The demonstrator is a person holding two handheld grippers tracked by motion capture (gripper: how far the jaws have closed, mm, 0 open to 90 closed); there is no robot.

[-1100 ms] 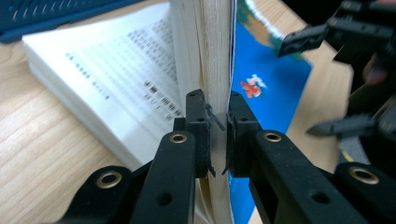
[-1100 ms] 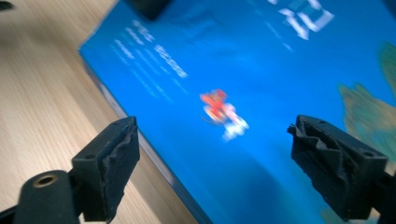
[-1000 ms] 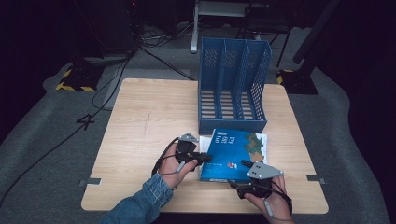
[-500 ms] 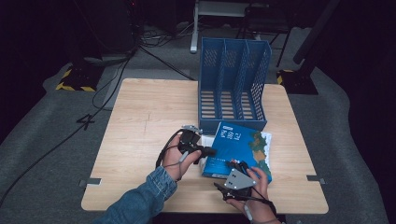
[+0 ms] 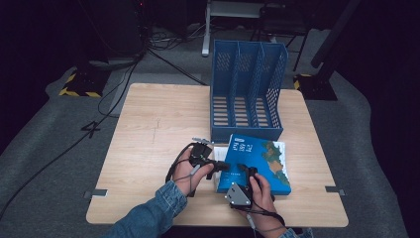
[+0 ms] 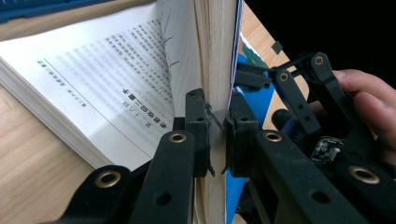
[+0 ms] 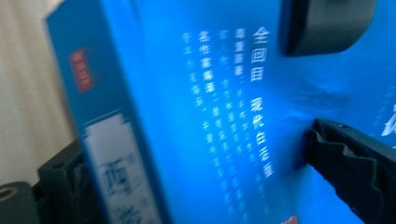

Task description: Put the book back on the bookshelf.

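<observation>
A blue paperback book (image 5: 265, 161) lies near the table's front edge, just before the file rack. My left gripper (image 5: 210, 162) is at its left side. In the left gripper view it (image 6: 217, 135) is shut on a thick upright sheaf of pages and the blue cover, with the printed pages of the book (image 6: 93, 79) lying open to the left. My right gripper (image 5: 243, 179) rests on the cover's near left part. In the right gripper view its jaws (image 7: 201, 172) stand wide apart, one behind the spine and one against the blue cover of the book (image 7: 210, 93).
A blue three-slot file rack (image 5: 247, 89) stands upright behind the book, at the middle back of the wooden table (image 5: 158, 124). Cables and dark equipment lie on the floor beyond the far edge.
My right gripper has moved left along the front of the book onto its cover. The left gripper has shifted slightly right, with the book's left side raised in it.
</observation>
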